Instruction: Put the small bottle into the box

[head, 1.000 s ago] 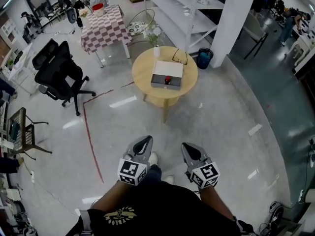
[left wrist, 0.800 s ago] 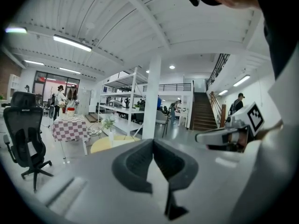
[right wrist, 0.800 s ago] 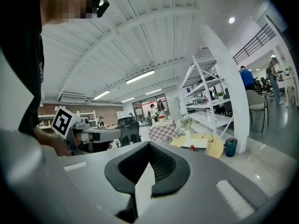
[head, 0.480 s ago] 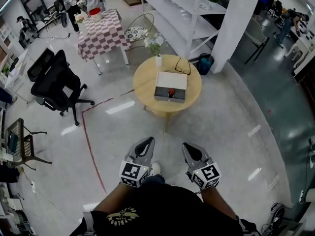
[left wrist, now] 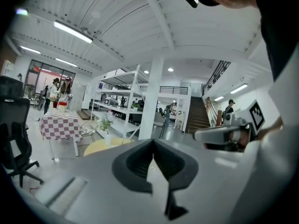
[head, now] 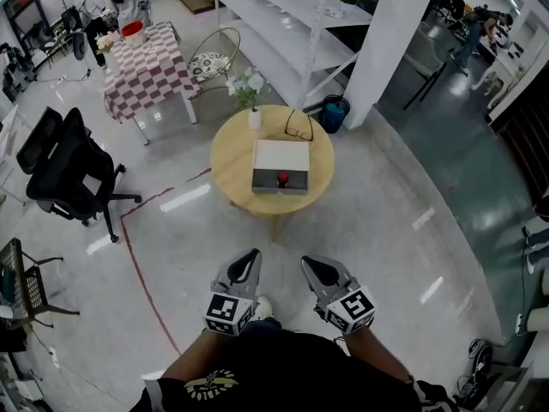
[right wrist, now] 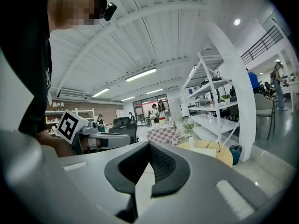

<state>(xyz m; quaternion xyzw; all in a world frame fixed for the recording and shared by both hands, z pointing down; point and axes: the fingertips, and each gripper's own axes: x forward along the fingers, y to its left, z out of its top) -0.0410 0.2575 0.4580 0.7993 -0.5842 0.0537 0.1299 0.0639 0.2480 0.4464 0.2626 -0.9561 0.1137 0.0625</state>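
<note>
On the round table point(head: 230, 157) in the head view, the white box point(head: 280, 156) sits in the middle, with the small red bottle point(head: 282, 178) at the box's near edge. The left gripper view shows the left gripper point(left wrist: 153, 146) closed tight, holding nothing. The right gripper view shows the right gripper point(right wrist: 149, 148) closed and empty too.

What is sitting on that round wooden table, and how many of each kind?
white box: 1
small red bottle: 1
vase of flowers: 1
pair of glasses: 1
Total: 4
</note>
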